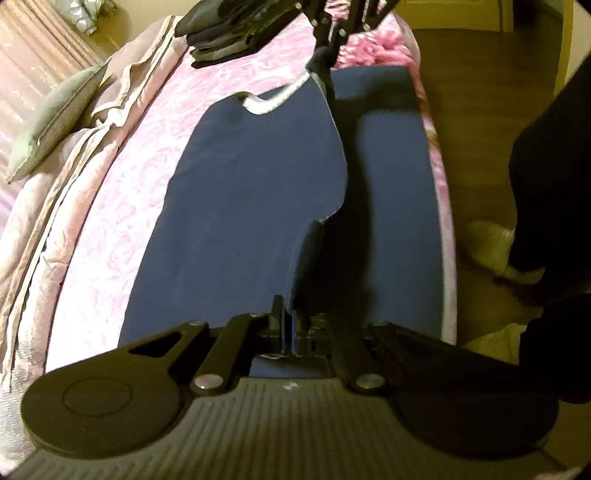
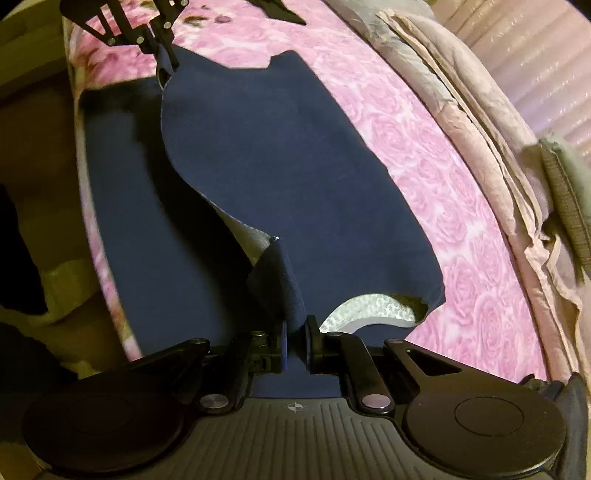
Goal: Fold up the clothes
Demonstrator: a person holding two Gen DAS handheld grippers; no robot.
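Note:
A navy blue shirt [image 1: 255,177] lies spread on the pink rose-patterned bed; it also shows in the right wrist view [image 2: 295,155]. Its near long edge is lifted and folding over the flat part. My left gripper [image 1: 290,325] is shut on the shirt's hem end. My right gripper [image 2: 295,343] is shut on the collar end, next to the white-lined neckline [image 2: 373,306]. Each gripper shows in the other's view at the far end of the lifted edge, the right one in the left wrist view [image 1: 325,48] and the left one in the right wrist view [image 2: 162,55].
A pile of folded dark clothes [image 1: 221,33] sits at the far end of the bed. A bunched pinkish duvet [image 1: 74,155] and a green pillow [image 1: 55,122] lie along the bed's far side. The bed edge [image 1: 443,206] borders wooden floor, where the person's dark leg [image 1: 546,184] stands.

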